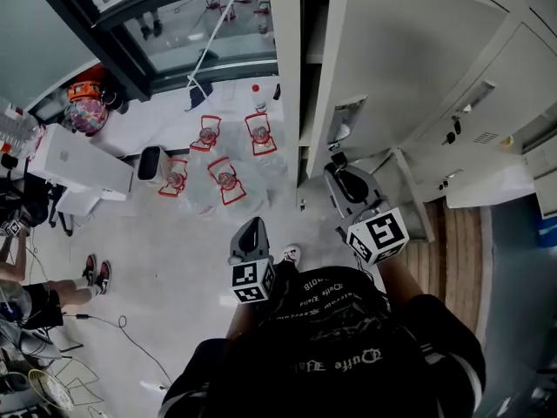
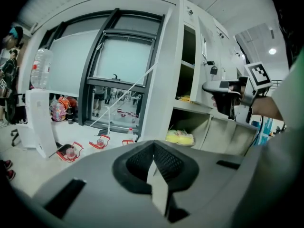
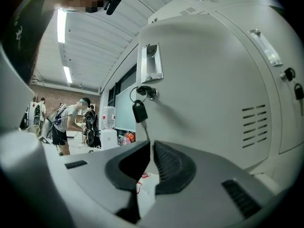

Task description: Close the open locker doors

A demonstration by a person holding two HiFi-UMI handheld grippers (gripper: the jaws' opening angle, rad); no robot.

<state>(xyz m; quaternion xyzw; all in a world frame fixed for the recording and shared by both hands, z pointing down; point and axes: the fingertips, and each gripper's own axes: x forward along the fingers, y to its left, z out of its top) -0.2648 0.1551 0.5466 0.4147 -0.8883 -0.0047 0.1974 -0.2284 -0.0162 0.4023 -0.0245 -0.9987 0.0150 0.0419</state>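
left gripper (image 2: 153,167) was pressed together on nothing, right gripper (image 3: 148,148) almost closed, pinched the key (image 3: 139,111) dangling from locker door (image 3: 204,80)

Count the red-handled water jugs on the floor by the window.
4. Back-left jug and back-right jug stand nearest the window; front-left jug and front-right jug stand a row closer. Red shapes behind the glass may be more jugs or reflections.

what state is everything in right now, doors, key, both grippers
upper locker door, open
lower locker door, open
key, hanging from the upper door's lock
lockers alongside, closed
left gripper, jaws shut, empty
right gripper, jaws shut to a slit by the upper door, nothing seen between them
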